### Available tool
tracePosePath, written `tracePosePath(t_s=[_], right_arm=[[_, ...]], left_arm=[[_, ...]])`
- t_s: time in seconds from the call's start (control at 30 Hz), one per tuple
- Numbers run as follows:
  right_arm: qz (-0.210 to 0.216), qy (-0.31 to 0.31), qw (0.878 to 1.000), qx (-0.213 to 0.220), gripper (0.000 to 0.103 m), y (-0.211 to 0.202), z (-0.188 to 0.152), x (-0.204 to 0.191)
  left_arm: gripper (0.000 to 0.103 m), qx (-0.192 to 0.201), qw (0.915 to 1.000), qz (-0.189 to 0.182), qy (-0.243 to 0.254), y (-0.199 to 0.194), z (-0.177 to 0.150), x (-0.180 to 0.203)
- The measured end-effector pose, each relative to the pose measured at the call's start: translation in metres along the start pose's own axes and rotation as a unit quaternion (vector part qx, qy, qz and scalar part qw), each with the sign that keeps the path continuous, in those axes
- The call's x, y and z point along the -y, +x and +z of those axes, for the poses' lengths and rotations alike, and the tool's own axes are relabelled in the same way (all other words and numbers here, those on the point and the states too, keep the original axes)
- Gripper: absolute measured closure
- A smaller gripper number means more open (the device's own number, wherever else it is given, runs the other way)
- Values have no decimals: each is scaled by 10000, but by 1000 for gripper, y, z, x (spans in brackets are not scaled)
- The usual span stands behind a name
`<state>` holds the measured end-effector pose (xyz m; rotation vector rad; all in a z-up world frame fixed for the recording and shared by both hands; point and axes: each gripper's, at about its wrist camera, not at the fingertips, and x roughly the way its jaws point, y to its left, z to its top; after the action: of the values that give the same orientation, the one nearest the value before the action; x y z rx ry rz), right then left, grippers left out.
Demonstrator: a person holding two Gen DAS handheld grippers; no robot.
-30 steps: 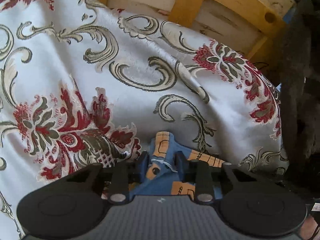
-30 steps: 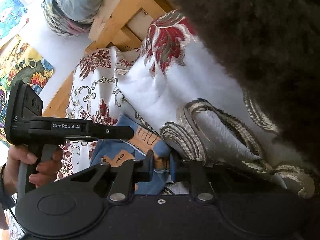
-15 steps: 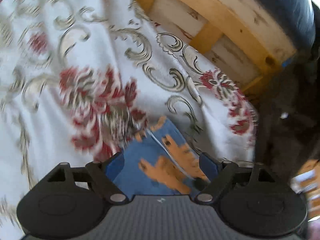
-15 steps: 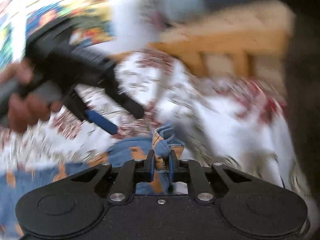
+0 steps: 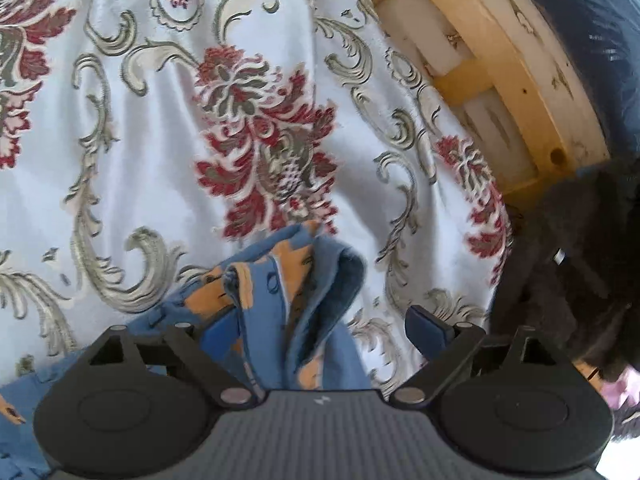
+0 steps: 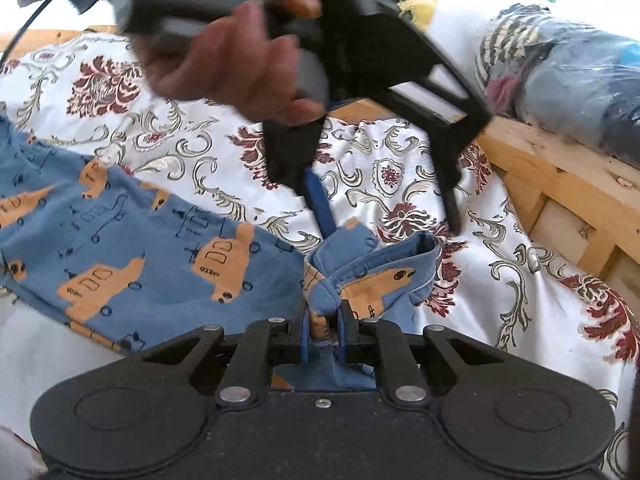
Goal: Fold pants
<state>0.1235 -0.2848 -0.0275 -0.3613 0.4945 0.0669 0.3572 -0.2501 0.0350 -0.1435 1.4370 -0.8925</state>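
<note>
The right gripper (image 6: 323,326) pinches a bunched hem of the pants (image 6: 120,248); the left gripper (image 5: 316,330) is spread, cloth between its jaws; the pants lie on the bedspread (image 5: 160,160); best to close left before drawing both corners over together.

Right gripper (image 6: 323,330): matte black body, blue-edged fingers, silver screws; left gripper (image 6: 384,216): grey handle, black cable.

The person's hand (image 6: 236,60) is motion-blurred, and the pants (image 6: 120,256) run past the left edge.
</note>
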Motion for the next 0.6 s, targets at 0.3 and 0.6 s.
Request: tracePosePath(t_s=[0.3, 0.6], right_arm=[[54, -74, 9999, -85, 89, -1, 1, -1], [181, -388, 9974, 586, 89, -42, 17, -14]], left_arm=[[89, -187, 9935, 1059, 362, 23, 4, 18], [93, 248, 9977, 613, 156, -41, -22, -1]])
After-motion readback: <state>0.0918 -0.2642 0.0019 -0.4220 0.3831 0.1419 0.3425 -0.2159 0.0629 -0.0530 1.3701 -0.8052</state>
